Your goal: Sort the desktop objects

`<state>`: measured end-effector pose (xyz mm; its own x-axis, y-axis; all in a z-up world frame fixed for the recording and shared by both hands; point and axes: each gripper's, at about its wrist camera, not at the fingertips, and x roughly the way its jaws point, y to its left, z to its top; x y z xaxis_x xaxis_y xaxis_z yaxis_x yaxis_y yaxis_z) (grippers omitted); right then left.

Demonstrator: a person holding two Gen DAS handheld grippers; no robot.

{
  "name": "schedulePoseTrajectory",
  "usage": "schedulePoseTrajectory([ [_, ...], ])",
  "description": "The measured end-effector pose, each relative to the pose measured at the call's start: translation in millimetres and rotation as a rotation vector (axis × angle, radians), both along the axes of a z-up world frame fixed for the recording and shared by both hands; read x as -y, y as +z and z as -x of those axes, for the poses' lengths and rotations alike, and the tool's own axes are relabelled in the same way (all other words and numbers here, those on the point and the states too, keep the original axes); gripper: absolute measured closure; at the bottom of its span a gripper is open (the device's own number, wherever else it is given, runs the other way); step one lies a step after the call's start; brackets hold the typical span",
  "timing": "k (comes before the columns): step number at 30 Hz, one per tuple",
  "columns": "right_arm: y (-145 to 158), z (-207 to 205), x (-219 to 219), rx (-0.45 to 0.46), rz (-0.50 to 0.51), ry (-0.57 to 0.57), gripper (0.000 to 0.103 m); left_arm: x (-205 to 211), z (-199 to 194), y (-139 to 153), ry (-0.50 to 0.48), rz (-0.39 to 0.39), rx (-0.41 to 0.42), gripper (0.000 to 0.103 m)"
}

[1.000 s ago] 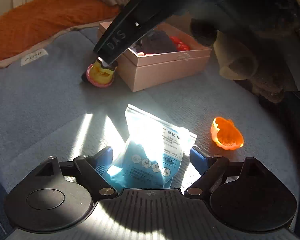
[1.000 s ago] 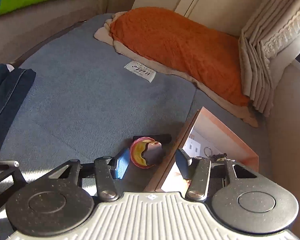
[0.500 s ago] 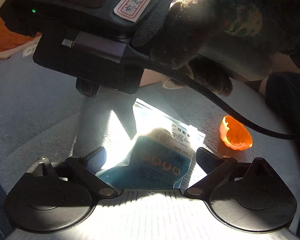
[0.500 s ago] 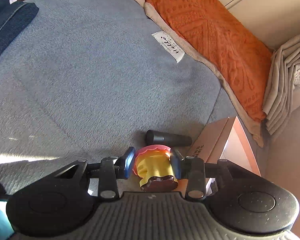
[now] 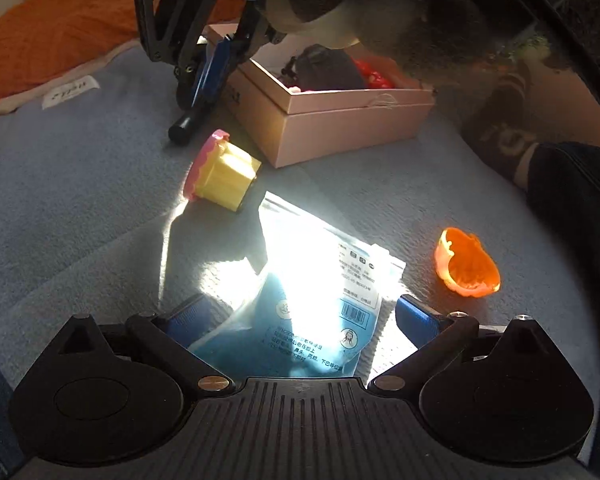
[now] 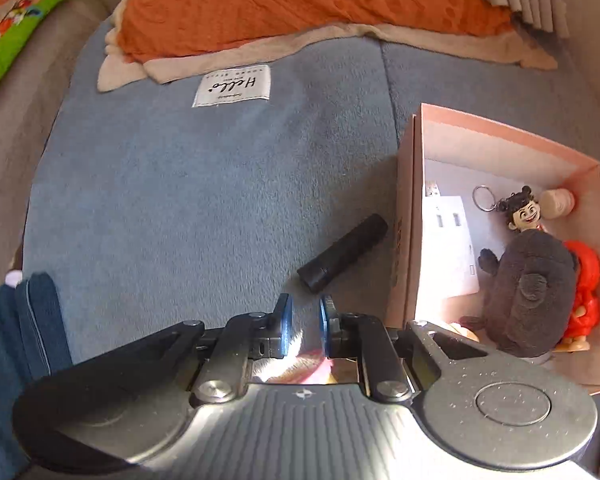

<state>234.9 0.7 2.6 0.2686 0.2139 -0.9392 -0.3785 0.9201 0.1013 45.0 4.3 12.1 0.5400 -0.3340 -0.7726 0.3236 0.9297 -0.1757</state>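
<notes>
Low in the frame, our left gripper [image 5: 300, 316] spreads wide around a soft, slippery blue pouch [image 5: 312, 300], best pinched by its edges; our right gripper [image 6: 303, 326] looks nearly closed and empty.

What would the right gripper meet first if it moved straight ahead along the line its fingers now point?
Probably the black cylinder: it lies on the blue blanket just beyond the right gripper, slightly right of centre. Depth is unclear, so it could pass over it.
</notes>
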Motion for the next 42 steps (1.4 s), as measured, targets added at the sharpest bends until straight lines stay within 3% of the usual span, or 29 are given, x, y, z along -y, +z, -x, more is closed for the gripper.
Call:
schedulePoseTrajectory([
  [4, -34, -29, -11, -0.074, 0.046, -0.221, 0.088, -4, 0, -3, 0.005, -0.008, -0.003, 0.001],
  [5, -38, -32, -13, -0.077, 0.035, -0.242, 0.078, -3, -1, -4, 0.007, -0.007, -0.004, 0.001],
  [8, -51, -40, -25, -0.080, 0.081, -0.255, 0.075, -2, -4, -9, 0.009, -0.002, -0.013, 0.001],
  [13, -28, -19, -32, 0.002, 0.094, -0.119, 0.077, -3, -5, -12, -0.010, 0.025, -0.034, 0.001],
  [16, 1, 13, -3, 0.002, 0.000, -0.030, 0.080, 1, -3, -14, -0.027, 0.016, -0.036, 0.001],
  [20, 33, 67, 54, 0.066, -0.037, 0.035, 0.083, 13, 1, -20, -0.070, -0.053, -0.027, 0.001],
  [29, 21, 125, 143, 0.179, 0.010, 0.039, 0.082, 32, 9, -29, -0.120, -0.208, 0.023, 0.000],
  [31, 23, 131, 161, 0.208, 0.006, 0.010, 0.074, 31, 8, -28, -0.111, -0.232, 0.024, 0.000],
  [33, 24, 132, 179, 0.238, 0.003, -0.021, 0.057, 27, 4, -26, -0.082, -0.252, 0.024, 0.000],
  [35, 24, 123, 199, 0.266, 0.008, -0.084, 0.050, 22, -3, -25, -0.031, -0.280, 0.032, 0.000],
  [37, 22, 106, 218, 0.281, -0.007, -0.181, 0.046, 18, -12, -23, 0.015, -0.309, 0.048, 0.000],
  [40, 19, 76, 240, 0.288, -0.068, -0.308, 0.045, 10, -25, -17, 0.087, -0.413, 0.118, 0.000],
  [42, 17, 60, 249, 0.300, -0.115, -0.379, 0.036, -2, -36, -14, 0.165, -0.453, 0.151, 0.000],
])
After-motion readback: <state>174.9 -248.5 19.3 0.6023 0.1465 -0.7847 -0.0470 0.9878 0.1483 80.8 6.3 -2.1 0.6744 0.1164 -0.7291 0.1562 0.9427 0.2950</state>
